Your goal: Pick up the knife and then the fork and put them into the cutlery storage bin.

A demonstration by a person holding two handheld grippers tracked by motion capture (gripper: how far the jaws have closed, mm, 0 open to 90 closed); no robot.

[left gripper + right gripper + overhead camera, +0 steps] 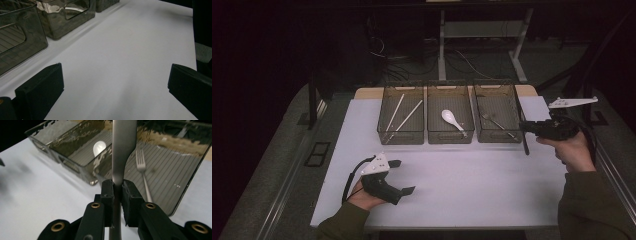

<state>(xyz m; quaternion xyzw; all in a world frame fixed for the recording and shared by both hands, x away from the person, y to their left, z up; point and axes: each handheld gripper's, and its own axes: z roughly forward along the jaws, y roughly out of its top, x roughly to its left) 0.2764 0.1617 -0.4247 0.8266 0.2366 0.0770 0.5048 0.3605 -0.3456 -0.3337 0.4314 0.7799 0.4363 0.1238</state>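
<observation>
My right gripper [525, 126] [118, 188] is shut on a flat metal knife [123, 147], held by its narrow part with the blade pointing away. In the high view the knife [526, 145] is a dark thin bar by the right wall of the right bin [498, 136]. That bin holds a fork [497, 121] [143, 170]. My left gripper [404, 176] [115, 85] hovers open and empty over the white table at the front left.
Three smoky clear bins stand in a row at the back of the white table [472, 185]. The left bin [401, 135] holds chopsticks [404, 117]. A white spoon [451, 119] [99, 147] lies in the middle bin [450, 136].
</observation>
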